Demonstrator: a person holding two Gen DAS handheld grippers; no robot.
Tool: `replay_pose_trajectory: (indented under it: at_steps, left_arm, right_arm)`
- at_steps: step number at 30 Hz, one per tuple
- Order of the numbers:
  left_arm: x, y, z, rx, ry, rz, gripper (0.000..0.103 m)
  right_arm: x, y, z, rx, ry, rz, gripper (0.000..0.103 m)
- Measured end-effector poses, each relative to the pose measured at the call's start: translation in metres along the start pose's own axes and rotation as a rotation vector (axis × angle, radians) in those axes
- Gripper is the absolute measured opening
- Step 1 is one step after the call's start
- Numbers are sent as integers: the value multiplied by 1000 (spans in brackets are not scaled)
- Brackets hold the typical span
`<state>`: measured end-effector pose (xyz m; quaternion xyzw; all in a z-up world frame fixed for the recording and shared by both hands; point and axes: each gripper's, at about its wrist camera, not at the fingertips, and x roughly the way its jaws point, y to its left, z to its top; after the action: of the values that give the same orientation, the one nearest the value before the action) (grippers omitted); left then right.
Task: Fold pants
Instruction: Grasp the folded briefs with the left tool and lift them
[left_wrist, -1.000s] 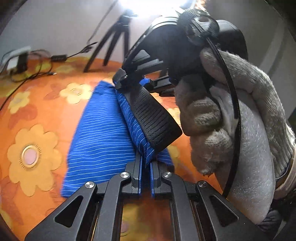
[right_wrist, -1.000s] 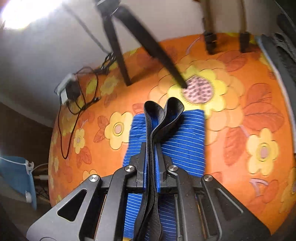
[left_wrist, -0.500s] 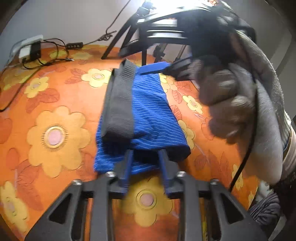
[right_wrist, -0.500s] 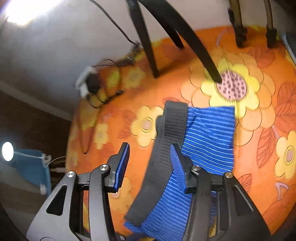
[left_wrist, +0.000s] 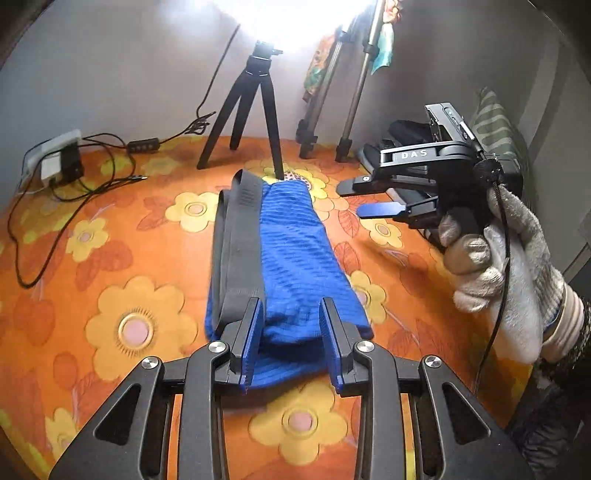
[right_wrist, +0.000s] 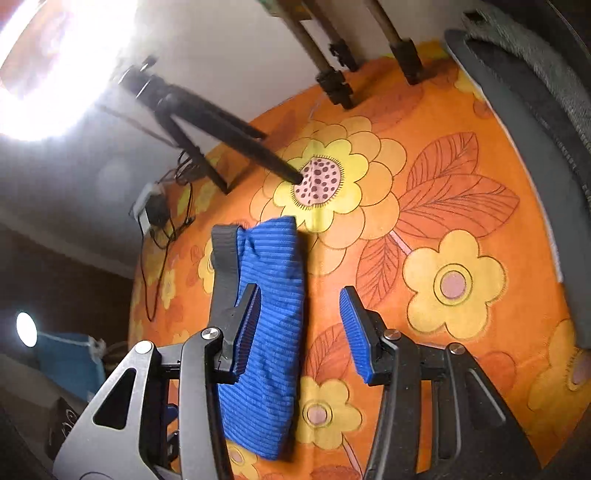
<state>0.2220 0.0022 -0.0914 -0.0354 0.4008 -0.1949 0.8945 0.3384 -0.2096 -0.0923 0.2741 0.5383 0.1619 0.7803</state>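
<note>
The blue striped pants (left_wrist: 291, 258) lie folded into a long bundle on the orange flowered cloth (left_wrist: 110, 258), with the black waistband (left_wrist: 236, 240) along their left side. My left gripper (left_wrist: 291, 314) is open just above the near end of the bundle, and its pads do not press the fabric. My right gripper (left_wrist: 369, 195), held in a grey gloved hand (left_wrist: 498, 266), hovers open to the right of the pants. In the right wrist view the right gripper (right_wrist: 301, 299) stands open over bare cloth, and the pants (right_wrist: 269, 295) pass under its left finger.
A black tripod (left_wrist: 255, 122) stands just beyond the far end of the pants, with metal stand legs (left_wrist: 343, 122) to its right. A power strip and cables (left_wrist: 62, 162) lie at the back left. Dark and grey padded items (right_wrist: 535, 147) line the right edge.
Both grippers were shut on the folded edge and have opened. The pants dropped flat onto the cloth. The right gripper drew away to the right and the left one rose a little.
</note>
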Motion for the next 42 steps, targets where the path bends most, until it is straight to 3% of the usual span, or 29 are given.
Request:
replay_pose_trajectory:
  at_steps: [11, 14, 16, 19, 25, 27, 31, 38, 42]
  left_arm:
    - [20, 17, -2, 0, 71, 64, 30]
    - [21, 20, -4, 0, 79, 65, 30]
    - [22, 19, -6, 4, 82, 66, 30]
    - [23, 15, -9, 36, 81, 78, 30]
    - [2, 14, -14, 77, 61, 87, 30]
    - [-8, 14, -17, 94, 61, 98, 37]
    - [-22, 31, -21, -43, 83, 59, 56]
    - [-11, 63, -23, -343, 145, -40, 57]
    - [-2, 67, -20, -424, 152, -74, 57]
  right_arm:
    - [55, 16, 20, -15, 25, 18, 48]
    - [64, 19, 22, -16, 33, 19, 36]
    - [68, 20, 24, -16, 31, -3, 22]
    - [73, 20, 28, -16, 14, -49, 14]
    - [68, 23, 30, -24, 14, -44, 15]
    - [64, 22, 30, -20, 25, -27, 22]
    - [53, 15, 27, -16, 31, -8, 36]
    - [54, 7, 20, -15, 47, 19, 38]
    - [55, 8, 20, -27, 47, 38, 38]
